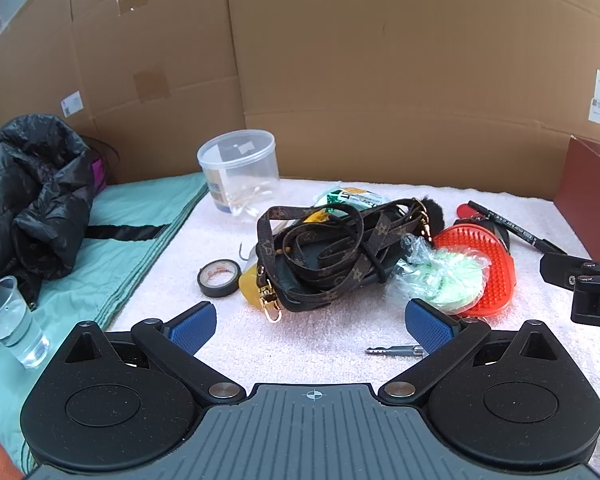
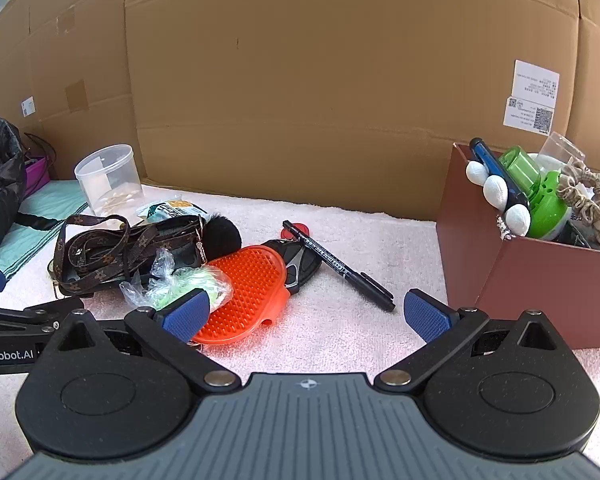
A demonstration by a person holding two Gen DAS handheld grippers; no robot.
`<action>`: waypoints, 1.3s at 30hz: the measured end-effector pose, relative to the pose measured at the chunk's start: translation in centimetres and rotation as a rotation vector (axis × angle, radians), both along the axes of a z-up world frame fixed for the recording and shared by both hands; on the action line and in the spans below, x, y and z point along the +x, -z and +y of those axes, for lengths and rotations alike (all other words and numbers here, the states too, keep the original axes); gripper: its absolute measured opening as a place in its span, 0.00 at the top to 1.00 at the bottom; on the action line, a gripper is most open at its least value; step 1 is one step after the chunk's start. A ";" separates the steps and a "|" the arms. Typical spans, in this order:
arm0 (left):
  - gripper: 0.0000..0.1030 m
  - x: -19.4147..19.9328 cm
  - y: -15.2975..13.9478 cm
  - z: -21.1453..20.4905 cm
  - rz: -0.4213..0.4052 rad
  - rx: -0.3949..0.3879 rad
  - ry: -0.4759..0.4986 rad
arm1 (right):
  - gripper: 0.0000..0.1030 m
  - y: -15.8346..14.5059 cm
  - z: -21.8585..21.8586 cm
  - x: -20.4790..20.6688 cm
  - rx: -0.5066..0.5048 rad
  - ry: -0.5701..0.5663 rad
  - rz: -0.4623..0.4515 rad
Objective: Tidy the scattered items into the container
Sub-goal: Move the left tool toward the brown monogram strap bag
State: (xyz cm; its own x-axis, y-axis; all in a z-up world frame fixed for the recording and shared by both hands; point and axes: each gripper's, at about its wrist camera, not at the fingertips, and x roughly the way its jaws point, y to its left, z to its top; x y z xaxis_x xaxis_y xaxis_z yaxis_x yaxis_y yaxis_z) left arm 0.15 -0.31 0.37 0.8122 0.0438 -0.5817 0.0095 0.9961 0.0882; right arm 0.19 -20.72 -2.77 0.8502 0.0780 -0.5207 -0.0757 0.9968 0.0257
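While both pairs of tongs hang just above the pale pink towel [image 2: 340, 332], neither grips anything: the left tongs [image 1: 312, 322] are spread wide, blue pads apart over bare towel, and the right tongs [image 2: 306, 314] are spread just as wide.

Most of the clutter sits in a heap on the towel, left of the middle. A brown patterned strap [image 1: 320, 248] with gold clasps lies coiled over a dark pouch; behind it is a green-and-white packet [image 1: 352, 198], and a black fluffy puff [image 2: 222, 234] pokes out at its right. To the right, touching the heap, a crumpled clear bag of green stuff [image 1: 444, 274] rests against an orange bristled brush [image 2: 248, 292]. A black marker pen [image 2: 338, 266] lies slanted further right, apart from the brush. Near the left tongs sit a small roll of black tape [image 1: 219, 278] and, closer still, a little metal bit [image 1: 394, 350].

Far left on the towel stands a clear tub of cotton swabs [image 1: 240, 174]. Off the towel, on teal cloth, are a black puffy jacket [image 1: 32, 196] and a plastic cup of water [image 1: 10, 322].

At the far right stands the brown box [image 2: 500, 272], already holding a green plastic item [image 2: 540, 196], a beige scrunchie [image 2: 588, 200] and a blue-black piece with white ovals. Cardboard walls [image 2: 320, 80] back everything.
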 end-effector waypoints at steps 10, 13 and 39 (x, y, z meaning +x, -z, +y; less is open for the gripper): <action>0.00 -0.5 0.3 1.2 -0.001 0.014 0.010 | 0.00 0.2 0.4 0.0 -0.002 -0.030 -0.002; 0.00 -0.1 0.5 2.0 0.012 0.000 0.002 | 0.00 0.3 0.6 0.2 0.000 -0.049 -0.005; 0.00 7.3 -1.8 3.1 0.064 -0.052 0.053 | 0.00 1.4 4.0 1.8 -0.040 -0.258 -0.044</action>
State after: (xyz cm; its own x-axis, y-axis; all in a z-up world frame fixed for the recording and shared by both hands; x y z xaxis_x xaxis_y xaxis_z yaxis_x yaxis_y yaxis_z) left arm 7.45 2.80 2.21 0.7740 -0.0302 -0.6325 0.0663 0.9972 0.0336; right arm 1.95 -16.71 -4.20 0.8266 0.2753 -0.4908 -0.3279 0.9445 -0.0225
